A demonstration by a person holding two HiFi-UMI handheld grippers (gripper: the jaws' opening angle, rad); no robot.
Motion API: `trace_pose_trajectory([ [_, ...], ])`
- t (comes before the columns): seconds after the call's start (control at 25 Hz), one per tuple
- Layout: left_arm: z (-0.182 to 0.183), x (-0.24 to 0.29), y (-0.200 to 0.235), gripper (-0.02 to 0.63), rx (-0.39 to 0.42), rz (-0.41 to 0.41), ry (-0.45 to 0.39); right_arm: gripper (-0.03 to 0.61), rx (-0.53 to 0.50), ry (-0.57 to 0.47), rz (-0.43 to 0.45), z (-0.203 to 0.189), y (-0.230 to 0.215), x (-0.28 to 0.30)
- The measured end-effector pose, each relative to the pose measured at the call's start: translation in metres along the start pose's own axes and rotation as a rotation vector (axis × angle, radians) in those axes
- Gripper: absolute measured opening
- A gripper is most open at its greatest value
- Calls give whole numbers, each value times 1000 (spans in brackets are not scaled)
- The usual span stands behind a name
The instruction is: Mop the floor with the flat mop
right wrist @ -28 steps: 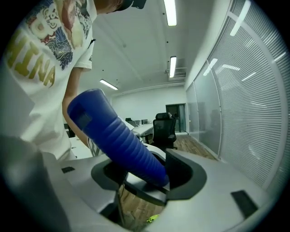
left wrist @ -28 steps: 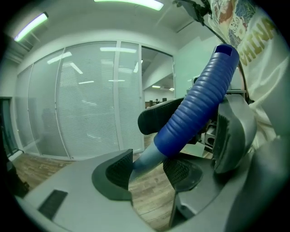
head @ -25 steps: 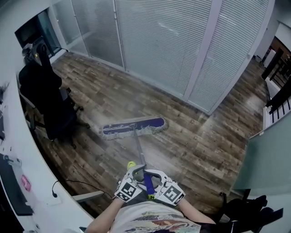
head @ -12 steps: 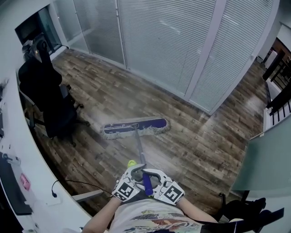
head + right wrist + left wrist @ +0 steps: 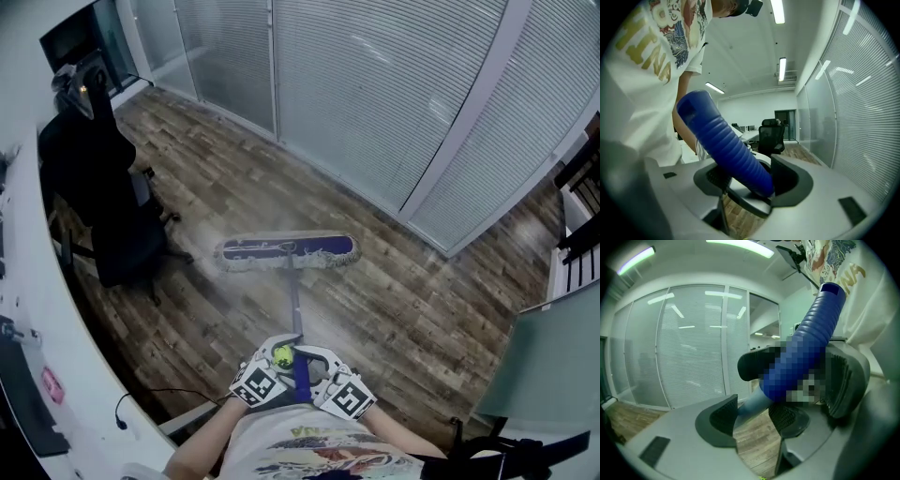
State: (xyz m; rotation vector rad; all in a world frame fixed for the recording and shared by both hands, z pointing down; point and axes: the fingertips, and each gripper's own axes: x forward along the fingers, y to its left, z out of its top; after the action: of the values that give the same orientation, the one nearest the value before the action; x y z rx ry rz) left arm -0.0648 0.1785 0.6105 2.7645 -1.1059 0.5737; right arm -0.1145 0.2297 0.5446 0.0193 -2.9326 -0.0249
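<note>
"Black office chair (image 5: 103, 187) at the far left, beside the white desk (image 5: 37, 309). Is it in the mop's way?"

"Not at present. It stands at nine o'clock of the mop head (image 5: 289, 251), near but apart. That head lies flat on the wood floor (image 5: 441, 300), at twelve o'clock of the person."

"And the hold?"

"The left gripper (image 5: 753, 414) has its jaws around the grey pole (image 5: 294, 305), just below the grip, and they look drawn in on it. The right gripper (image 5: 750, 180) is clamped on the blue ribbed grip (image 5: 722, 140) at the pole's top. The two sit side by side, close to the person's body."

"So which step is this?"

"I judge it a mopping stroke under way, with the head reached out in front."

"What does the next move call for?"

"Probably a steady pull towards six o'clock, or a sweep towards three o'clock where open planks run along the blinds (image 5: 375, 94). Both holds should stay firm and the head flat, clear of the chair's base."
</note>
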Motion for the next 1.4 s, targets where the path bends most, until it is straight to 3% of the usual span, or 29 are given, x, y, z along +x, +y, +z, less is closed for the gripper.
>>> trace_pose_trajectory([
  [0.12,3,-6,59,181,-16,-11,-5,230,60,-35,-37,19,-41,44],
  [0.24,14,-16,111,181,-30,-14,-41,230,28,-58,-52,38,-75,80],
  [0.36,18,-19,161,181,-34,0,-66,230,69,-97,-82,52,-111,113],
  [0.6,13,-8,222,181,-60,26,-66,232,61,-69,-72,52,-158,151],
  [0.8,19,17,275,181,-75,40,-73,232,0,-70,-69,51,-214,170],
  [1.12,34,66,380,181,-97,59,-63,230,34,-95,-70,57,-325,203],
  [1.4,66,142,480,181,-84,73,-46,230,88,-132,-93,63,-455,209],
])
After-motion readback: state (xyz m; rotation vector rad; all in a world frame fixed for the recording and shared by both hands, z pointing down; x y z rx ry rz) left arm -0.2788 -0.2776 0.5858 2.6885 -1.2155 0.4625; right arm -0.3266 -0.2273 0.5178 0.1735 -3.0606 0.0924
